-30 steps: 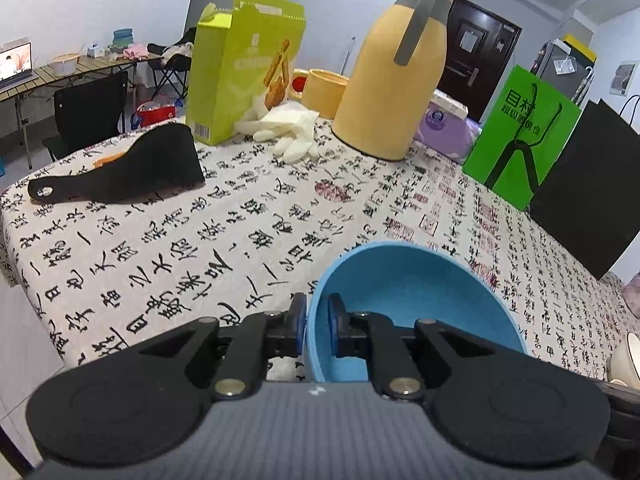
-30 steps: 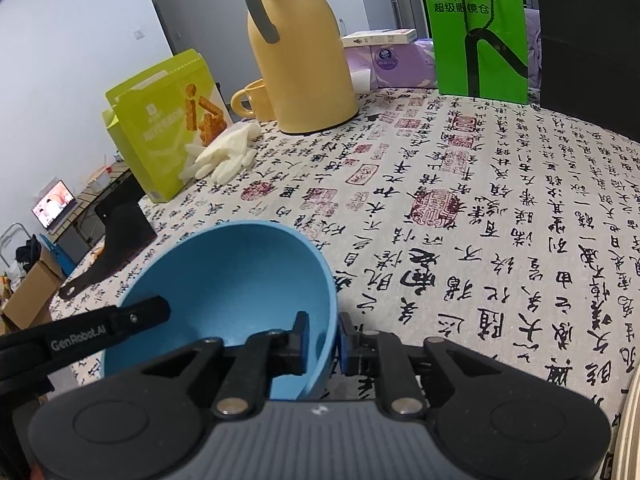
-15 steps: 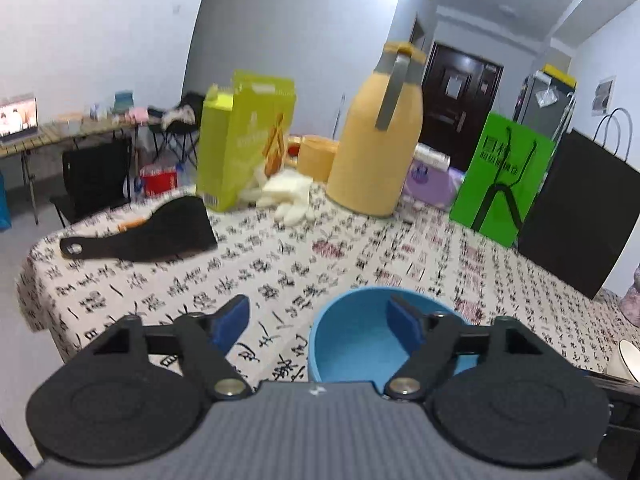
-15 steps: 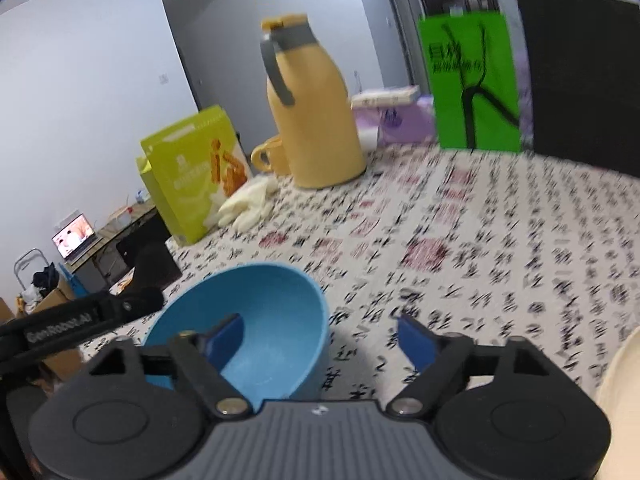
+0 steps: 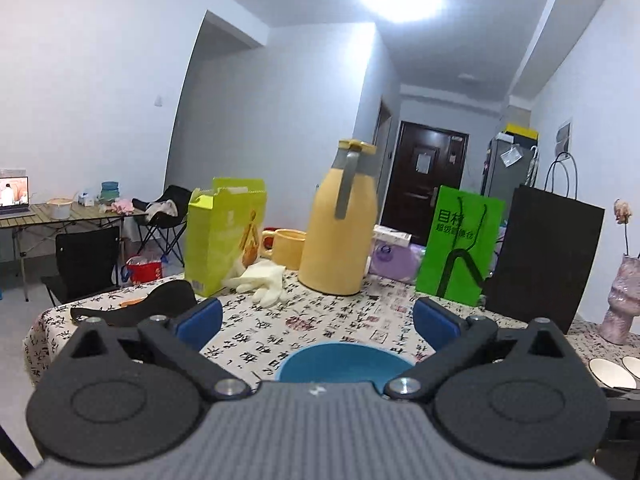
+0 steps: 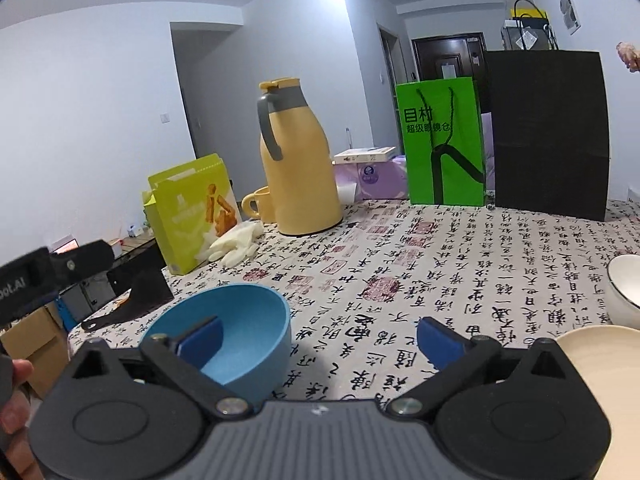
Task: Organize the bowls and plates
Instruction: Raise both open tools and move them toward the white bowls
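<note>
My left tongs (image 5: 316, 316) had just swung wide, nothing gripped, the blue bowl (image 5: 340, 364) sitting free on the table (image 5: 360, 320) at six o'clock below them. My right tongs (image 6: 318, 338) had just opened too, empty, bowl at nine o'clock. White bowls (image 6: 624, 288) sat at three o'clock; I reckoned a careless swing right would clip them.

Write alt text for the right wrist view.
The right tongs stand wide open above a calligraphy-print tablecloth, gripping nothing; a blue bowl sits upright behind their left finger. Beyond stand a yellow thermos, green bag and black bag.
</note>
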Motion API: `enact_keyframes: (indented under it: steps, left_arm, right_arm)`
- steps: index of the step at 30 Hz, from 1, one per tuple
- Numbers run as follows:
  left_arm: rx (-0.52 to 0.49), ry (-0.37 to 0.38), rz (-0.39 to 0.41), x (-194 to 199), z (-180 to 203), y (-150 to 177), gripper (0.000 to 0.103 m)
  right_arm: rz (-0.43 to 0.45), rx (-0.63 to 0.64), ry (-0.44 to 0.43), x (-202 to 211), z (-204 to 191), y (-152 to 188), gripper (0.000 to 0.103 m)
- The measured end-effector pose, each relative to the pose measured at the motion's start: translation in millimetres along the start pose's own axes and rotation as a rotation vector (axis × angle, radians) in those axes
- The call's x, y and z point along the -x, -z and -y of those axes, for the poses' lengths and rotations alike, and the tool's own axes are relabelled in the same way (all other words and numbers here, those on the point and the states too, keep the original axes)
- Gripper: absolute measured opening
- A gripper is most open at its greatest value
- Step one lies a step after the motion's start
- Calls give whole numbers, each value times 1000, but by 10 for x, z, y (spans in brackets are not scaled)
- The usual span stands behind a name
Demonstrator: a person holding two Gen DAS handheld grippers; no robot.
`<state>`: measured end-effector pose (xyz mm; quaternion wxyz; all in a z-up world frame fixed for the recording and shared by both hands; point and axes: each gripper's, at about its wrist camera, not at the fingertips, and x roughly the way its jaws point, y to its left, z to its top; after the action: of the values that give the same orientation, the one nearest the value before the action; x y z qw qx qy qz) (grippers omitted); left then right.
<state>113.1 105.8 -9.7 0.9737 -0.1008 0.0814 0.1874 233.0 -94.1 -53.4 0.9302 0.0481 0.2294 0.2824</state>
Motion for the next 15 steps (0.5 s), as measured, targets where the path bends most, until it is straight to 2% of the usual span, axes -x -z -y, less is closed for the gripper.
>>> enact_keyframes:
  steps: [15]
  left_arm:
    - [-30, 17, 28, 209, 188, 73, 103]
  right_arm:
    - [83, -16, 2, 434, 222, 82, 103]
